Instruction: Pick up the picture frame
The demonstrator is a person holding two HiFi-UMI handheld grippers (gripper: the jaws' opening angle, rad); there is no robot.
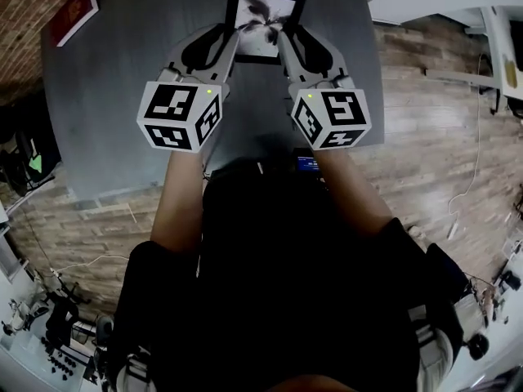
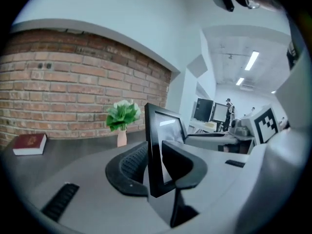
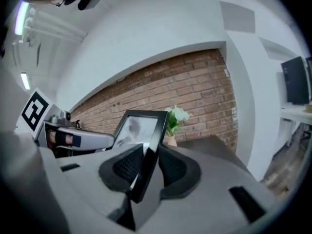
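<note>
A black picture frame with a pale print hangs above the grey table, held from both lower sides. My left gripper is shut on its left edge, and in the left gripper view the black frame stands edge-on between the black pads. My right gripper is shut on the frame's right edge; the right gripper view has the frame tilted between its pads. The other gripper shows at the left of that view.
A red book lies at the table's far left corner. A small vase of green and white flowers stands near the brick wall. Desks with monitors fill the room beyond. Cables run over the wooden floor to the right.
</note>
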